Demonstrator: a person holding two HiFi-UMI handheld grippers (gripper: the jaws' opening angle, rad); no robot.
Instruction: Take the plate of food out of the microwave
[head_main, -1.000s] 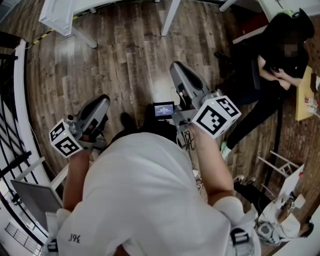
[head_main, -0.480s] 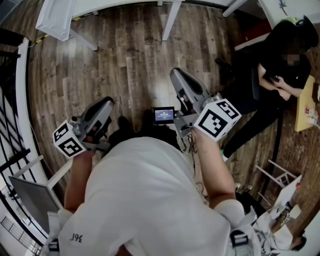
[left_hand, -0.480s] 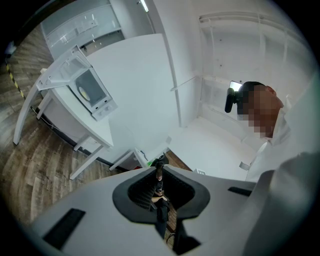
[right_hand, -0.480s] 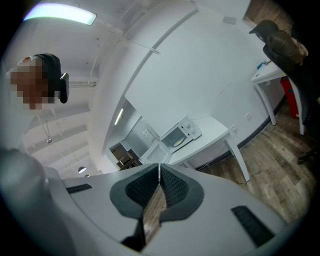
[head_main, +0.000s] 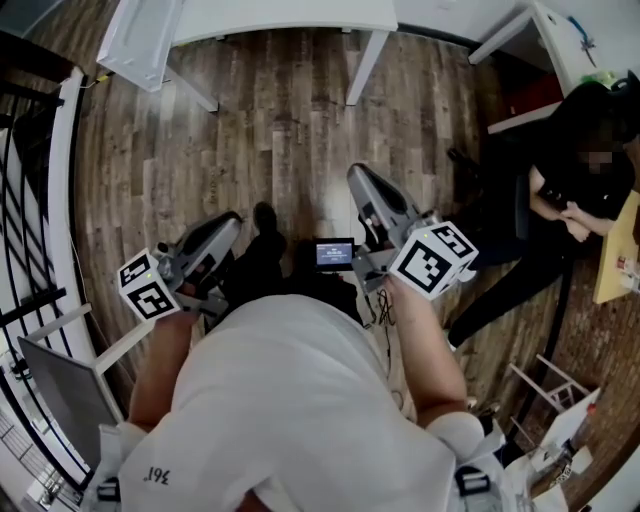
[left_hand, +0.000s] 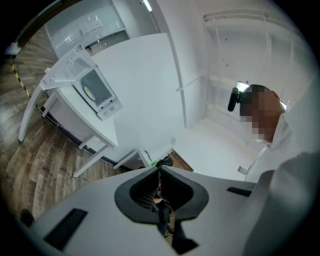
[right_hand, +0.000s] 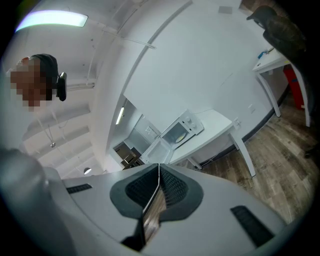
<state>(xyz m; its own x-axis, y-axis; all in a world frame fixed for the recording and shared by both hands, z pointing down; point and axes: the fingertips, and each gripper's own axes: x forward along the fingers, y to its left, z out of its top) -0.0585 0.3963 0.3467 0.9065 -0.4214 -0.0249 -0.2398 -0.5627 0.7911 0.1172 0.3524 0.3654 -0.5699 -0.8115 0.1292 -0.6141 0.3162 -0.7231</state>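
Task not yet starting, 0 steps done: the 2 claws, left claw (left_hand: 159, 169) and right claw (right_hand: 159, 165), are hanging closed and empty. Plate of food (left_hand: 89, 92) (a yellowish blob) is sitting inside the open microwave (right_hand: 184, 129) on the far worktop (right_hand: 216, 123); approaching, grabbing and pulling out are all remaining.

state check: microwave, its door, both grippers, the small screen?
Microwave: something yellow inside, too small to identify.
Microwave door: open.
Left gripper: jaw tips together, holding nothing.
Right gripper: jaws together, holding nothing.
Small screen: lit.
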